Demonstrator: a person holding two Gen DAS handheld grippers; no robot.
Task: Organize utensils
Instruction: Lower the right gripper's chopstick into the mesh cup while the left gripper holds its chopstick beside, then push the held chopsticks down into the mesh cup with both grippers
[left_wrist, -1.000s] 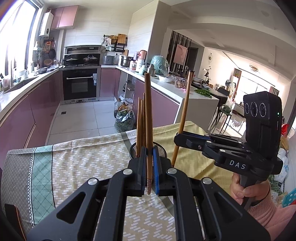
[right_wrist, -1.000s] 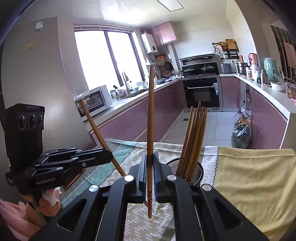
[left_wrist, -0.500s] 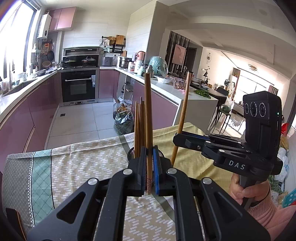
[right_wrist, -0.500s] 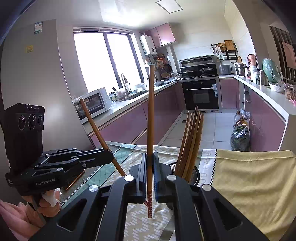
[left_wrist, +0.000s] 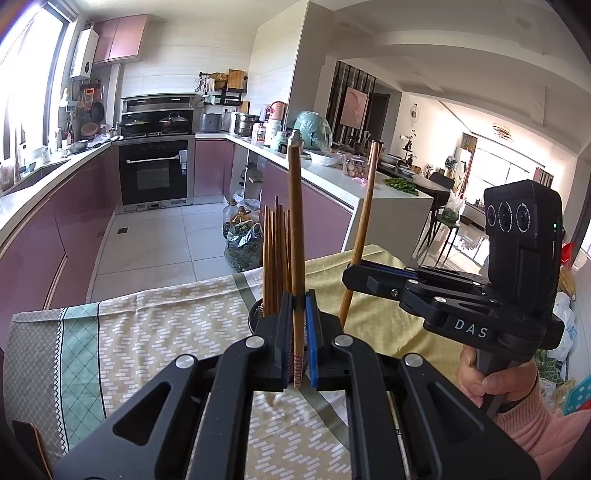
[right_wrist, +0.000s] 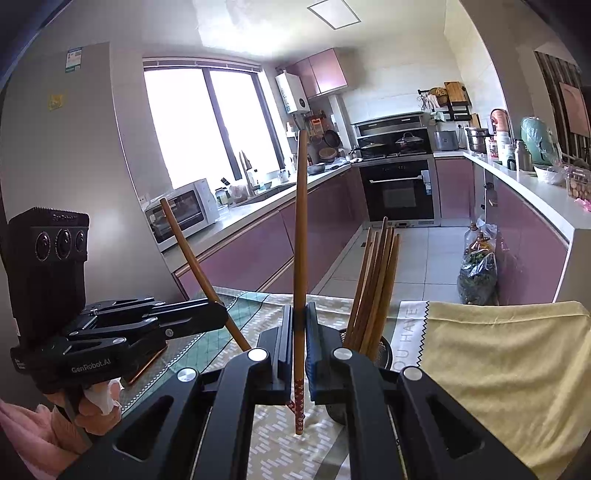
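The left gripper (left_wrist: 296, 339) is clenched on one upright chopstick (left_wrist: 295, 236). The right gripper (right_wrist: 298, 354) grasps a second chopstick (right_wrist: 300, 236), also upright. The mesh holder (right_wrist: 380, 347) stands on the patterned tablecloth (left_wrist: 166, 332) at 1 o'clock of the right gripper, with a bundle of chopsticks (right_wrist: 375, 284) leaning inside it.

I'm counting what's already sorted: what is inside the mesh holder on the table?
The mesh holder holds a bundle of brown chopsticks standing upright, upper ends fanned. Their lower ends and the holder's bottom are hidden behind the right gripper.
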